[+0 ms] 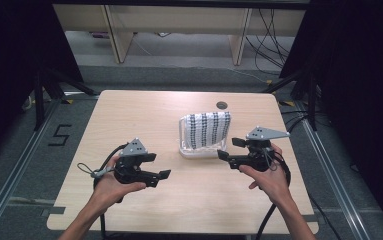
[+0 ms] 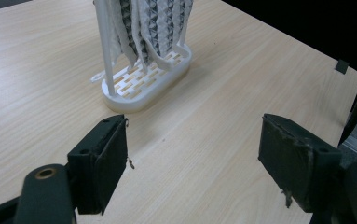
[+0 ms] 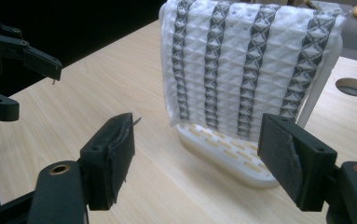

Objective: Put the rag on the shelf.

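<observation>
A white cloth with dark patterned stripes point(image 1: 208, 129) point(image 3: 246, 65) point(image 2: 155, 23) hangs over a white plastic rack point(image 1: 198, 149) point(image 3: 223, 149) point(image 2: 141, 86) near the middle of the table. My left gripper point(image 1: 160, 175) point(image 2: 192, 161) hovers open to the rack's front left, its jaws wide apart with nothing between them. My right gripper point(image 1: 229, 149) point(image 3: 197, 165) is open just right of the rack, facing the cloth at close range without touching it. In the right gripper view the left gripper's jaws point(image 3: 22, 56) show at the far left.
The light wooden table point(image 1: 144, 115) has a round cable hole point(image 1: 222, 105) point(image 3: 353, 87) behind the rack. Dark stands and cables flank the table on the floor. A "5" is marked on the floor point(image 1: 59, 135) at the left.
</observation>
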`<act>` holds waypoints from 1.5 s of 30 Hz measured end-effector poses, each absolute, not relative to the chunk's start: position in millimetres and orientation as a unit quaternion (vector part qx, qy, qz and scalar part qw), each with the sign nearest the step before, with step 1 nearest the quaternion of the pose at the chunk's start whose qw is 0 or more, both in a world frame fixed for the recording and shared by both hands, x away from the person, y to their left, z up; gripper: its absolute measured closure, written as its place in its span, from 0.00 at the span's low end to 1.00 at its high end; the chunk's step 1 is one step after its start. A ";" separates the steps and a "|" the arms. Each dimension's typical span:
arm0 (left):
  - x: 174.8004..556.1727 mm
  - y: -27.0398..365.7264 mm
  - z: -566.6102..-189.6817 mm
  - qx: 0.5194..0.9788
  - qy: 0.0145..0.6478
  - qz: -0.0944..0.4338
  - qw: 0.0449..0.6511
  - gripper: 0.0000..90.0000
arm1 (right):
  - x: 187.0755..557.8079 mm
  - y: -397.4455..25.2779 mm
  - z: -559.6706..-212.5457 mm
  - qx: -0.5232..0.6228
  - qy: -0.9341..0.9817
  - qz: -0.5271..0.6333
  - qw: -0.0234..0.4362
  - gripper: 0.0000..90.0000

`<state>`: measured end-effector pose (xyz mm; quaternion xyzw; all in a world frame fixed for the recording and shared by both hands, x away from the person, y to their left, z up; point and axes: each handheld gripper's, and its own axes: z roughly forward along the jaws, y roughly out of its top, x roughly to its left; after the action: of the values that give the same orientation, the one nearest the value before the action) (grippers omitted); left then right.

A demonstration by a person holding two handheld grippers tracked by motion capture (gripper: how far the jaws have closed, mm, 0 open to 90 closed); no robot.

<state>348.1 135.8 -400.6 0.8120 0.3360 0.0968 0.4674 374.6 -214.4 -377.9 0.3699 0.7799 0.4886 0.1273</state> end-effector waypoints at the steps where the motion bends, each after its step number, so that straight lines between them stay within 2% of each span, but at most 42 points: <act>1: 347.3 135.8 -401.8 0.812 0.335 0.096 0.467 0.26 | 375.3 -216.1 -378.9 0.360 0.784 0.487 0.137 0.32; 9: 340.2 133.3 -414.0 0.814 0.327 0.090 0.472 0.25 | 366.6 -217.2 -386.7 0.353 0.786 0.487 0.143 0.32; 10: 339.0 133.3 -415.2 0.814 0.325 0.090 0.473 0.25 | 363.1 -215.3 -388.6 0.365 0.782 0.488 0.131 0.32; 11: 338.1 133.8 -416.0 0.815 0.321 0.090 0.474 0.25 | 362.4 -216.6 -389.7 0.356 0.787 0.482 0.146 0.32; 13: 335.5 134.7 -417.6 0.817 0.319 0.095 0.471 0.25 | 355.8 -214.6 -393.3 0.361 0.783 0.490 0.129 0.32; 16: 332.5 136.6 -421.4 0.816 0.317 0.098 0.473 0.24 | 353.7 -216.5 -394.3 0.350 0.787 0.489 0.141 0.32; 26: 326.0 144.9 -439.1 0.818 0.324 0.099 0.464 0.24 | 336.8 -215.9 -413.5 0.359 0.785 0.489 0.124 0.31; 33: 320.4 152.1 -450.6 0.819 0.325 0.101 0.462 0.24 | 331.0 -218.7 -434.1 0.368 0.786 0.481 0.121 0.21; 35: 317.5 154.0 -454.6 0.817 0.330 0.098 0.463 0.23 | 327.2 -219.5 -437.9 0.375 0.789 0.476 0.105 0.18; 36: 316.7 156.0 -456.0 0.820 0.327 0.098 0.460 0.23 | 328.1 -221.1 -440.8 0.360 0.794 0.476 0.116 0.18; 42: 308.6 163.6 -467.3 0.820 0.326 0.105 0.459 0.23 | 318.1 -222.3 -455.2 0.376 0.791 0.473 0.093 0.18; 45: 303.5 165.7 -474.0 0.826 0.323 0.105 0.450 0.23 | 317.1 -222.8 -460.4 0.366 0.796 0.471 0.099 0.18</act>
<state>303.5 165.7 -474.0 0.8260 0.3234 0.1049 0.4496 317.1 -222.8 -460.4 0.3663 0.7963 0.4711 0.0992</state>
